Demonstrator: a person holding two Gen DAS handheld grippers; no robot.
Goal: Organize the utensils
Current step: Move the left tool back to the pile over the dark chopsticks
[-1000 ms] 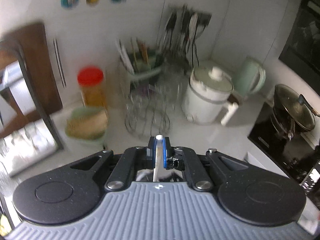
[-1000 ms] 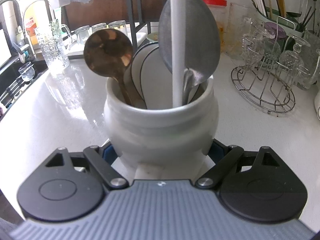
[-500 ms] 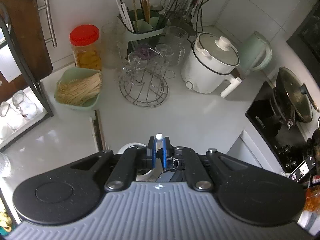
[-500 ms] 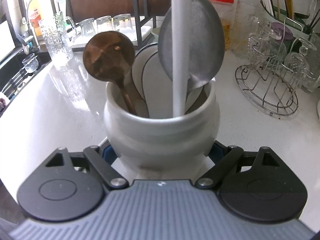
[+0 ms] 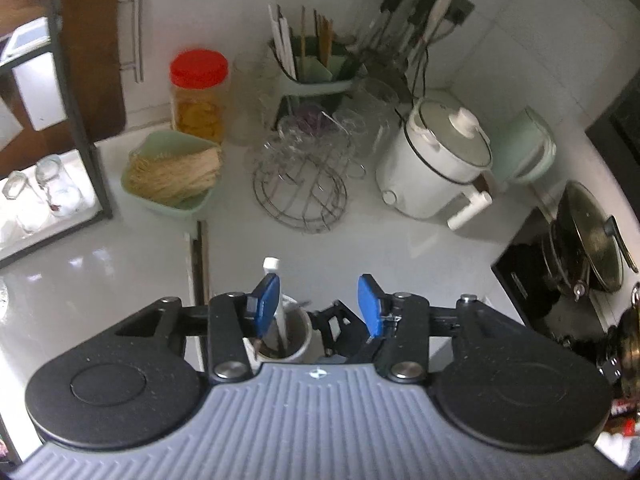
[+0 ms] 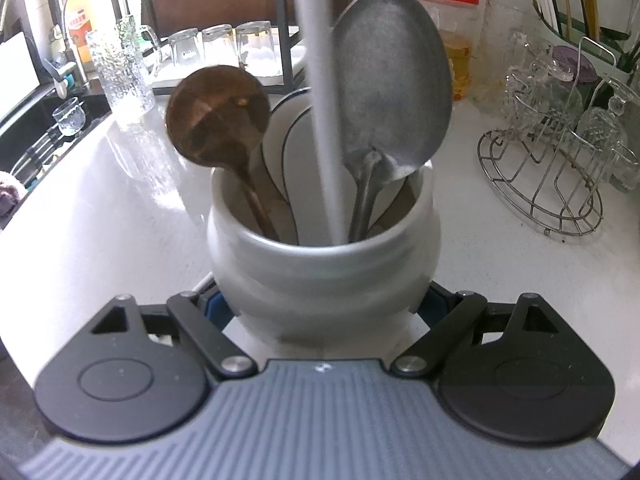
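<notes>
White handle released: the left gripper (image 5: 318, 306) fingers have just been opened and now stand apart.
The handle (image 6: 320, 120) is stood in the white jar (image 6: 324, 264), which is clamped by the right gripper (image 6: 324, 312) on the tabletop (image 6: 120, 216).

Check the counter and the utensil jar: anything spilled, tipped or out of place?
Nothing spilled or tipped. The white jar stands upright in the right gripper, utensils inside. One oddity: a pair of dark chopsticks lies loose on the counter beside the jar, not in any holder.
</notes>
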